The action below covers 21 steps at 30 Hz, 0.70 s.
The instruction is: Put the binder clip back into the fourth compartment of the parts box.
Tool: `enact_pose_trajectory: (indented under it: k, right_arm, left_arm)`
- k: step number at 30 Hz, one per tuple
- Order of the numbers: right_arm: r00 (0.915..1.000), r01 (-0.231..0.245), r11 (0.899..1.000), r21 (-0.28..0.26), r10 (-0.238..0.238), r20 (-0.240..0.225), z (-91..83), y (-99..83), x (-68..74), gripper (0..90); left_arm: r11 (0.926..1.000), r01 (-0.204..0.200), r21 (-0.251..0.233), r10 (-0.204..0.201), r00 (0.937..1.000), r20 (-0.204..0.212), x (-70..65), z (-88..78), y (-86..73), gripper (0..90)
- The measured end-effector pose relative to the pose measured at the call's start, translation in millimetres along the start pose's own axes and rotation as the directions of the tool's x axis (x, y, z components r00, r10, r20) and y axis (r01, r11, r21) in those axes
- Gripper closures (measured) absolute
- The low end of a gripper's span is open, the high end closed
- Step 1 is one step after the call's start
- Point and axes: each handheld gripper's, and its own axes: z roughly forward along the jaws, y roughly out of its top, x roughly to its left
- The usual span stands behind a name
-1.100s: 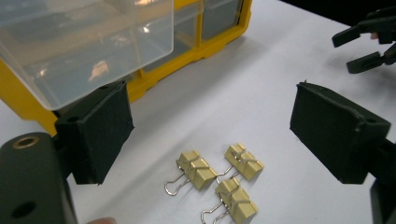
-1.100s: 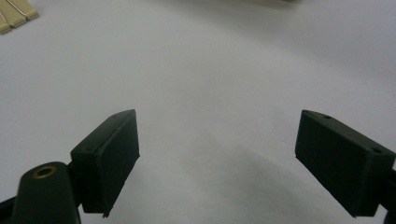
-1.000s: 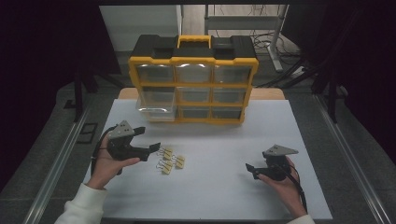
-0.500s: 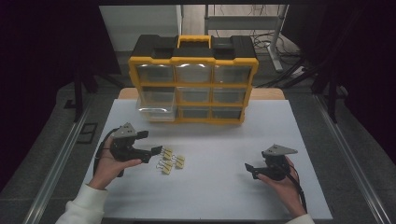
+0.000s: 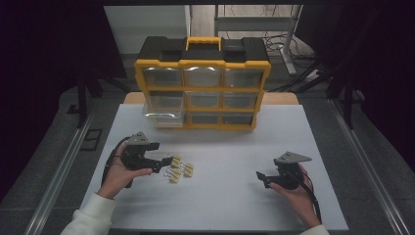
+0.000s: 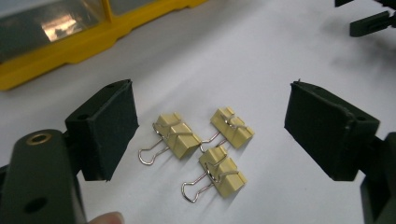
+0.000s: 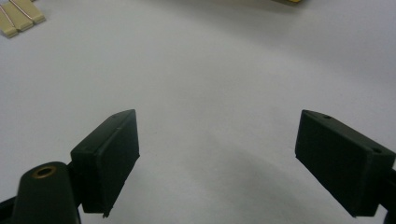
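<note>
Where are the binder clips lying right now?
In the high view, the three binder clips lie on the white table left of centre, just off the open left gripper, in front of the yellow organizer.

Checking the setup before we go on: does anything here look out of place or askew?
One drawer at the lower left of the organizer sticks out past its neighbours. Three binder clips lie loose on the table by the open left gripper.

One camera looks down from high over the white table. Two ride low and close. All see the small tan metal clips.
</note>
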Motion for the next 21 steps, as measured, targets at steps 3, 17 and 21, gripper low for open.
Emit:
enact_pose_trajectory:
  k: [3, 17, 21]
  right_arm:
    - [1.0, 0.001, 1.0, 0.002, -0.001, 0.0, 0.7, 0.0, 0.4, 14.3]
    - [1.0, 0.003, 1.0, 0.009, -0.003, 0.004, 0.1, -1.1, 0.8, 14.3]
    - [1.0, 0.004, 1.0, 0.007, -0.004, 0.003, -0.2, -1.3, 1.3, 14.3]
  left_arm:
    - [0.9998, 0.008, 0.018, -0.007, 0.9997, -0.022, 1.9, 4.1, -2.1, 18.5]
    - [0.9938, 0.079, 0.079, -0.075, 0.9961, -0.045, 15.0, 27.3, -7.6, 21.6]
    - [0.9913, 0.1, 0.086, -0.096, 0.9942, -0.047, 18.2, 32.5, -7.6, 22.3]
